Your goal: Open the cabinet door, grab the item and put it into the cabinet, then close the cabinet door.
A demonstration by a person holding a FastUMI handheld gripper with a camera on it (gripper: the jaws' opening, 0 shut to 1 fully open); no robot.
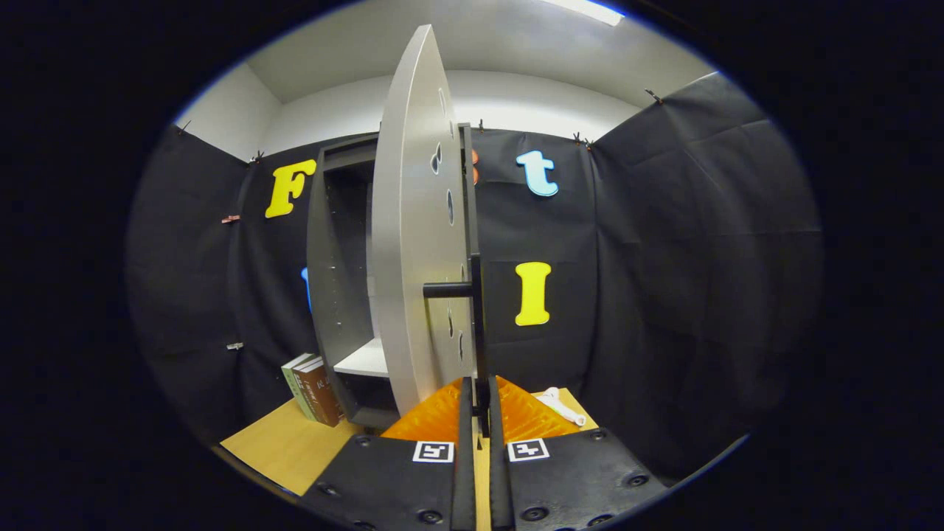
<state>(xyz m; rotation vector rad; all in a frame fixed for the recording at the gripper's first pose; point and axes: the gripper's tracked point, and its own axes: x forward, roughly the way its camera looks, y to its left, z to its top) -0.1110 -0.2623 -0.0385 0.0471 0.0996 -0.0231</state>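
Fingers (442, 472) of the gripper (481, 413) are seen nearest the camera, drawn close together with only a thin slot left between them. Square markers (433, 451) are carried on top of each finger. Within that slot the lower end of a dark vertical bar handle (477, 324) is caught; whether both fingers actually press on it cannot be told, since the contact is hidden at the tips. The handle is fixed to the cabinet door (420, 243) by a short dark post (447, 290) sticking out of the door face. The door is swung out toward the camera, seen almost edge-on, pale grey, with several small holes on its inner side. Behind the door the cabinet (335, 280) is standing open: dark frame, a light shelf (365, 360) visible low inside, rows of peg holes along the side wall. The cabinet is set on a light wooden table (284, 446). Just left of the cabinet base, two books (313, 389) are leaned upright on the table, spines out, touching each other, close to the cabinet's corner. To the right of the cabinet door, just beyond the fingertips, a small white item (560, 405) is lying on the table, apart from the cabinet and outside it. Black cloth is hung around the table behind the cabinet, with a pale wall and ceiling above it.
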